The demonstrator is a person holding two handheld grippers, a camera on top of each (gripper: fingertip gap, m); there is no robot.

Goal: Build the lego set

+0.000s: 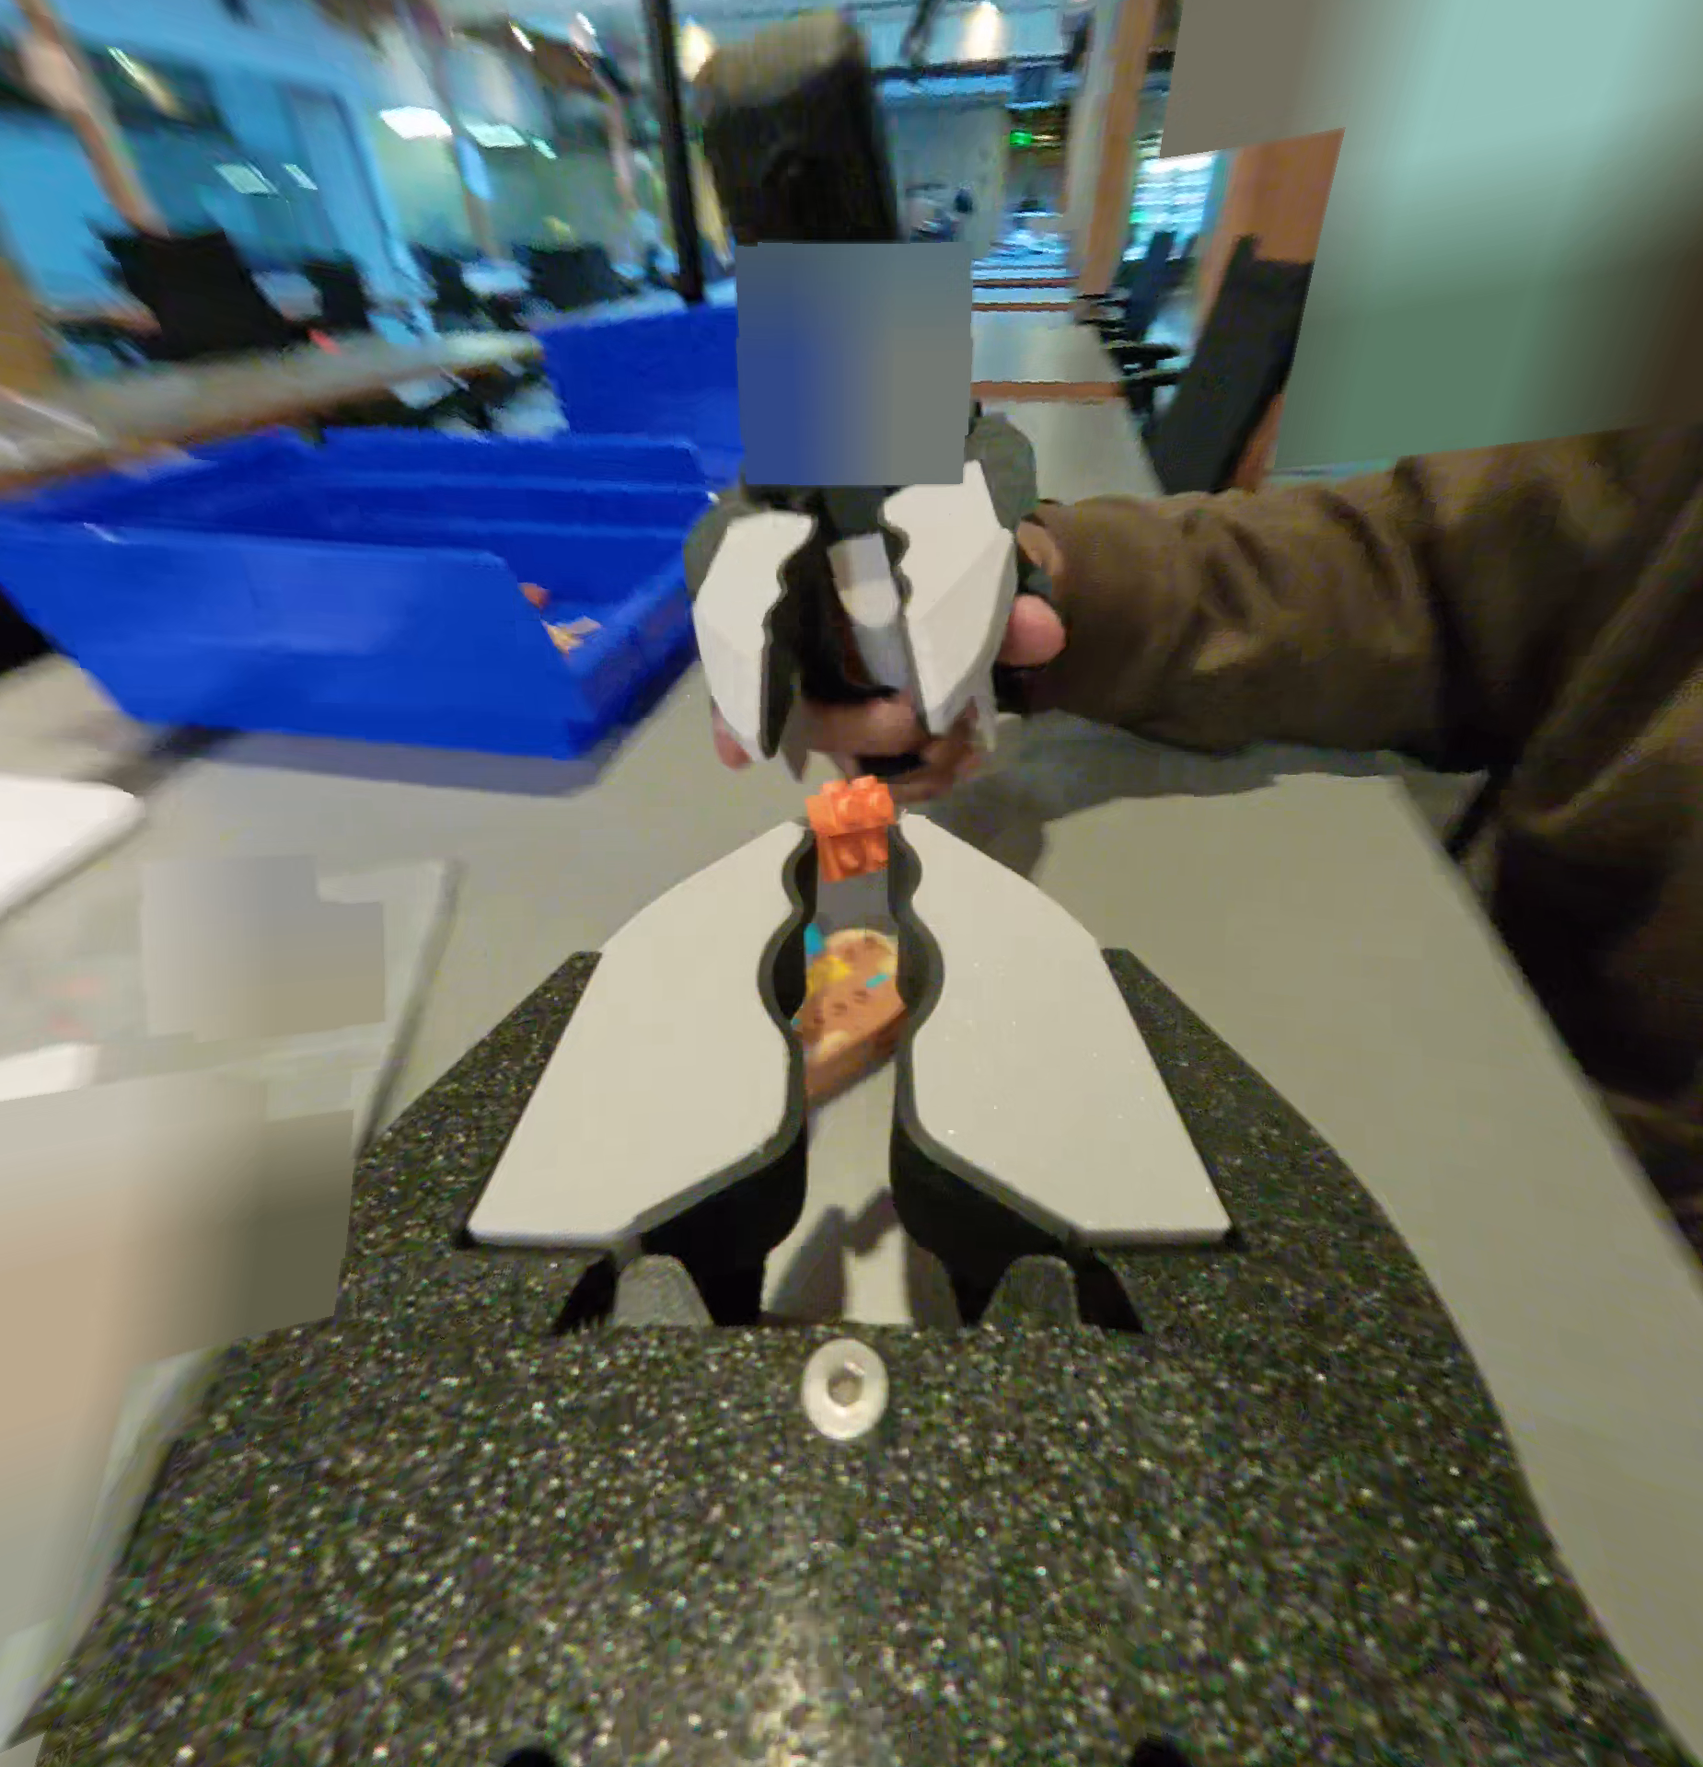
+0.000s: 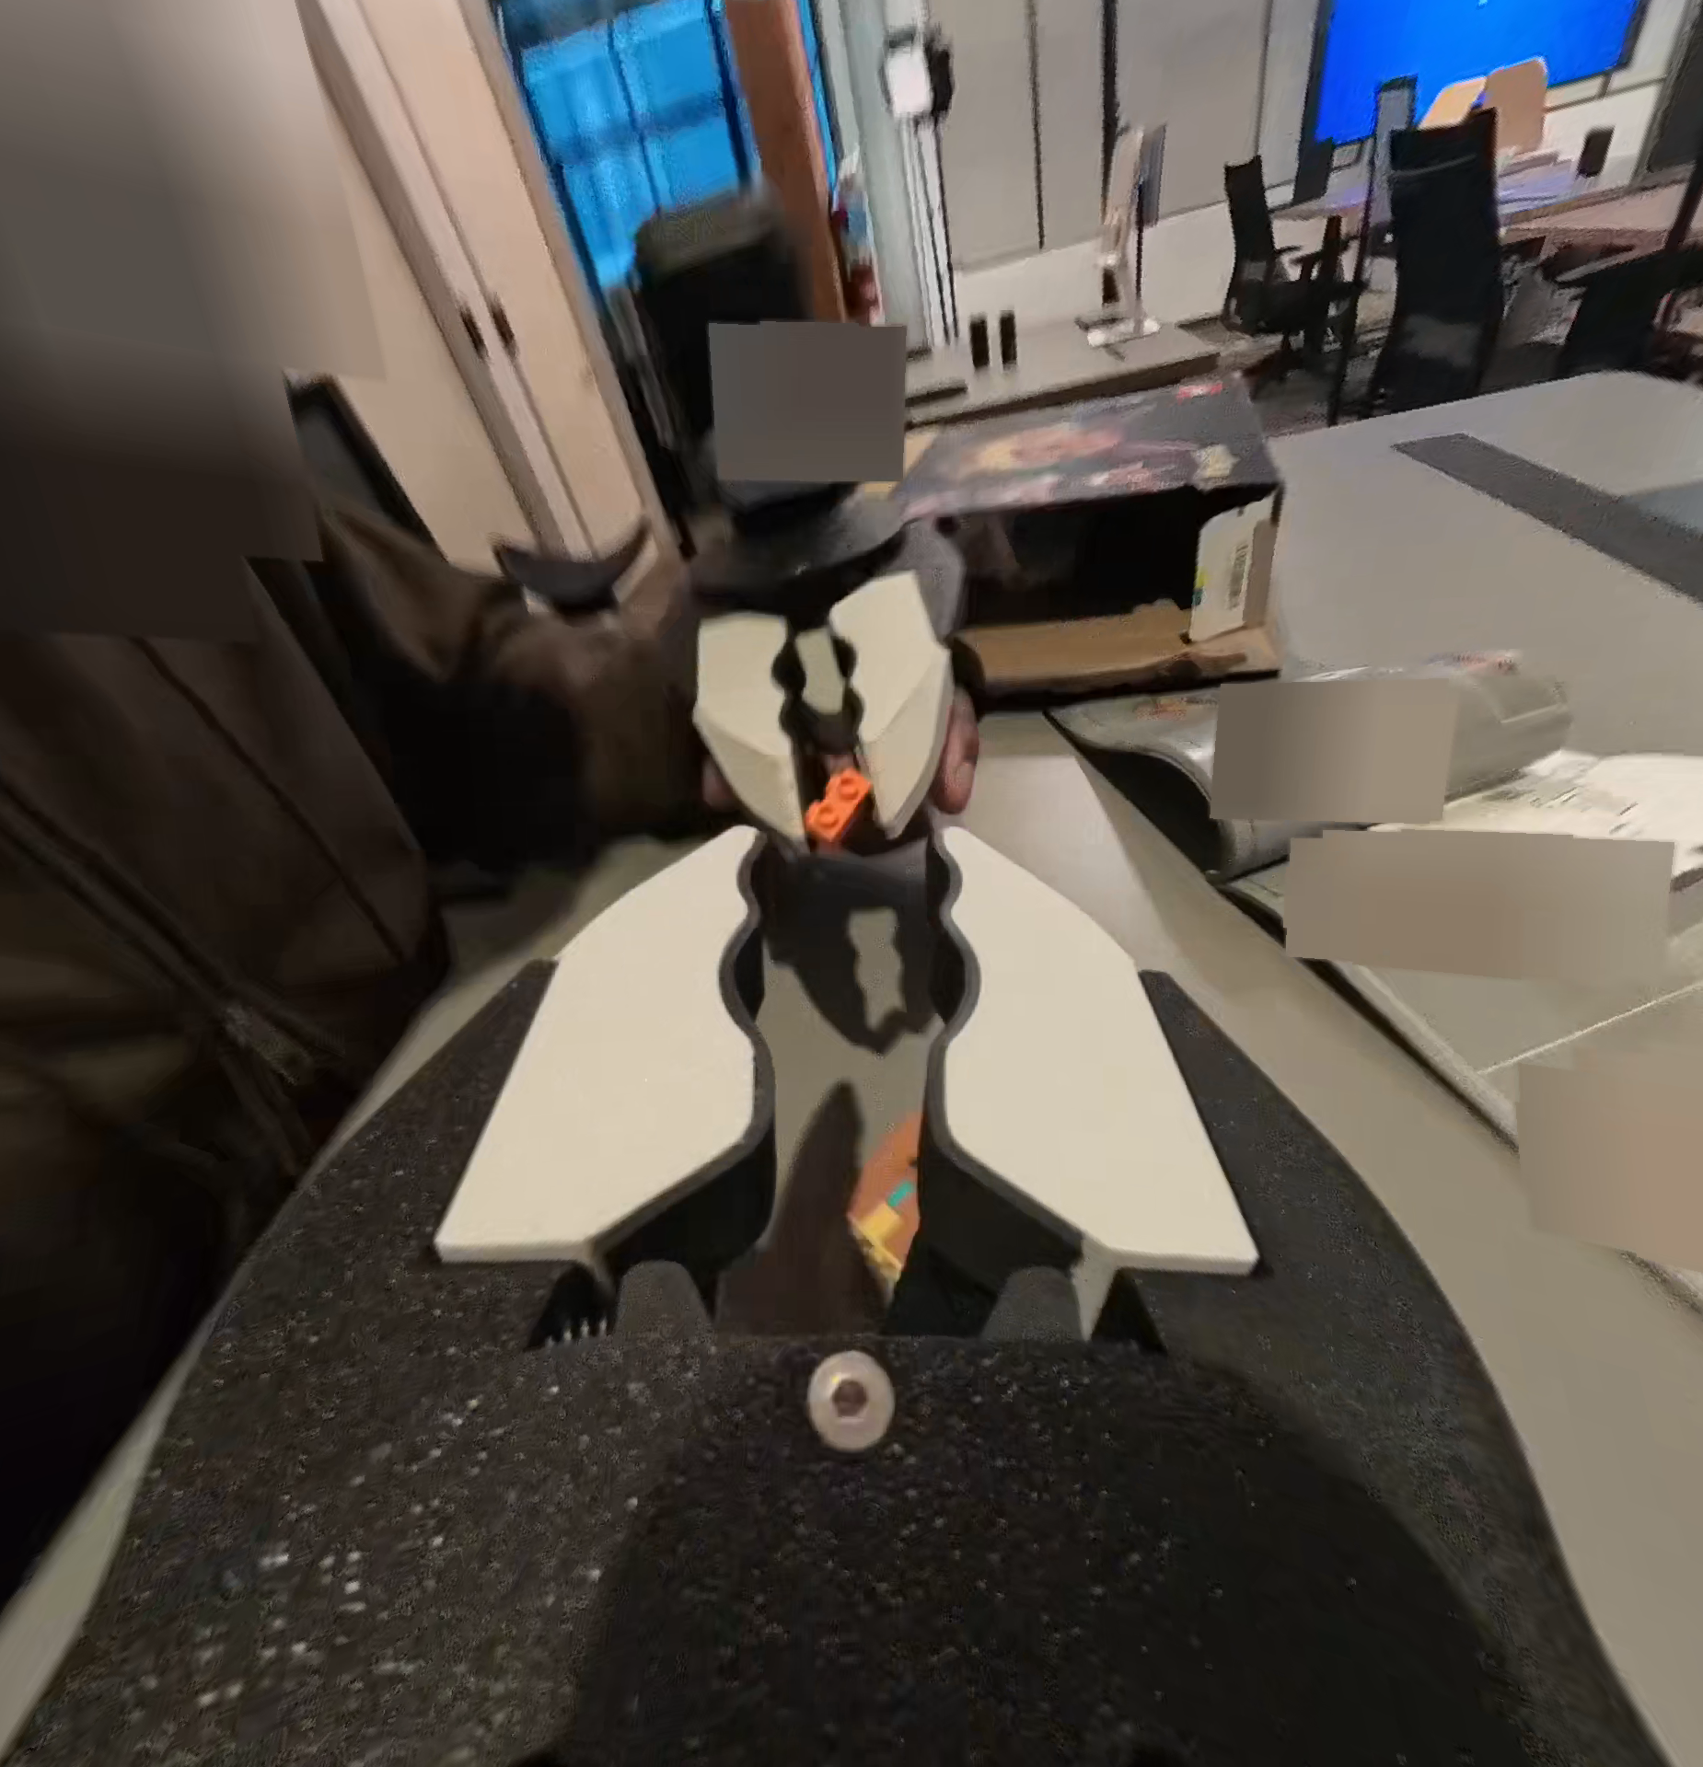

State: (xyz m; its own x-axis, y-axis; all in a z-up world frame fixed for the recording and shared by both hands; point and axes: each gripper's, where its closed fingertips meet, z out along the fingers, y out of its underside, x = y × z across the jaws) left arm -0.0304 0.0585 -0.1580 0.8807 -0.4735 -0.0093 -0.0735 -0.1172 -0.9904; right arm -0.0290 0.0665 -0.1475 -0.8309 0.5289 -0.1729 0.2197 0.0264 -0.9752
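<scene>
- Blue plastic bins (image 1: 350,612): I see them on the far left of the grey tabletop (image 1: 1211,956), well apart from my grippers.
- Left gripper (image 1: 850,841): my grey fingers are clenched on a small orange studded lego brick (image 1: 850,834), pinched right at the fingertips and held above the table.
- Tan rounded lego build with yellow and teal pieces (image 1: 852,1004): it lies on the table below the left jaws, visible through their gap.
- Right gripper (image 2: 848,841): my jaws stand released, holding nothing; the orange brick (image 2: 836,805) sits just beyond their tips, in the facing gripper.
- Dark printed cardboard box (image 2: 1087,469): farther right, behind the facing gripper.
</scene>
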